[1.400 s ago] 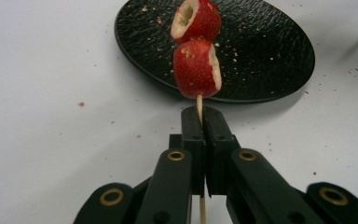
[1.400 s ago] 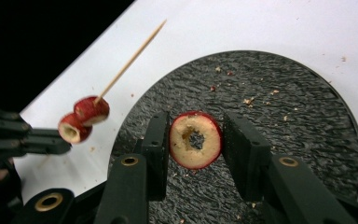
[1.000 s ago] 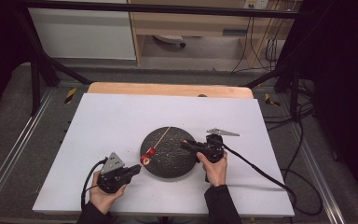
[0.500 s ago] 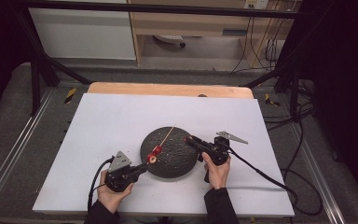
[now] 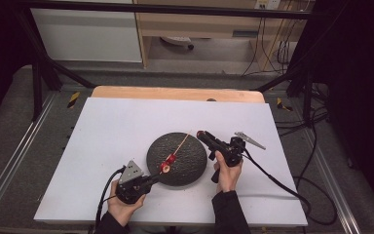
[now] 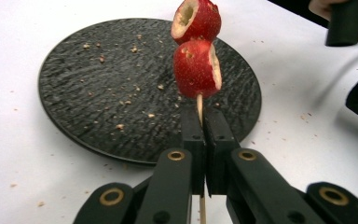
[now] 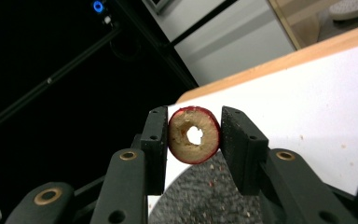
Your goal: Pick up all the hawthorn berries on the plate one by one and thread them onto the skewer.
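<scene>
left tongs (image 6: 204, 140): clamp skewer (image 6: 199, 105) | right tongs (image 7: 193, 140): clamp fruit ring (image 7: 194, 135)

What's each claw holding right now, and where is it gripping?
Left claw pinches the skewer below its two fruit pieces. Right claw clamps a cored fruit ring by its sides.

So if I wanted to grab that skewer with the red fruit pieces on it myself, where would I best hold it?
Probably the bare stick of the skewer below the two red fruit pieces, pinched from its two sides, as the left gripper does. The stick is thin and stiff there, while the fruit is cored and would likely crush or slide.
</scene>
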`<state>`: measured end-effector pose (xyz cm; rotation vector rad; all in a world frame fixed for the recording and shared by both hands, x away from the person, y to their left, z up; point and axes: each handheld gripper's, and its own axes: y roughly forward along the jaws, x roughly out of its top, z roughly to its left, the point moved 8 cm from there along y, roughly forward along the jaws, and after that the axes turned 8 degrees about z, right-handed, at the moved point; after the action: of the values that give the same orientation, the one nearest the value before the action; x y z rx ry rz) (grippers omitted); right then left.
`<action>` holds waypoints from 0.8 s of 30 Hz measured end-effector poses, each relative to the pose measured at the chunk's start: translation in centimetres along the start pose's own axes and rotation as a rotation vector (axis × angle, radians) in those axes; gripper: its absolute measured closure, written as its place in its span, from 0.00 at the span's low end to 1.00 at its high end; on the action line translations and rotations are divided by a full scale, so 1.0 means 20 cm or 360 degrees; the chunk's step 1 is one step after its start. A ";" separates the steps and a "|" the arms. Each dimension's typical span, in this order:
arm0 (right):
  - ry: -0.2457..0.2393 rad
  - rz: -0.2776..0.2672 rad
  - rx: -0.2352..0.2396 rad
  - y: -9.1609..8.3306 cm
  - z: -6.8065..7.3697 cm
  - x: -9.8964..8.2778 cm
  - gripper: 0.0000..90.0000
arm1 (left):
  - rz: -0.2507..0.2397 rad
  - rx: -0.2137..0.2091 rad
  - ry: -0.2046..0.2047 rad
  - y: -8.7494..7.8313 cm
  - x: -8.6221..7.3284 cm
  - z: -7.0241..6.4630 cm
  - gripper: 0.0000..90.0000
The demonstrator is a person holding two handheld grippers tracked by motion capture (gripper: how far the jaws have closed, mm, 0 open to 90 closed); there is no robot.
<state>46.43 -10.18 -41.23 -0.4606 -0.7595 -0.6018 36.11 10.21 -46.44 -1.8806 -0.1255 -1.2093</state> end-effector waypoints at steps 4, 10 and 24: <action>0.0011 -0.0054 0.0017 0.01 0.01 0.03 0.71 | 0.0001 -0.0006 0.0005 0.01 -0.01 -0.02 0.98; 0.0054 -0.0111 0.0016 0.02 0.01 0.06 0.71 | -0.0019 -0.0019 0.0005 0.01 0.00 -0.05 0.98; 0.0141 -0.0171 0.0047 0.04 0.01 0.08 0.71 | -0.0036 -0.0021 0.0005 0.04 0.01 -0.09 0.98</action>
<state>47.71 -10.09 -40.11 -0.3653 -0.7111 -0.7058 35.43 8.39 -46.60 -1.8936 -0.1374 -1.2308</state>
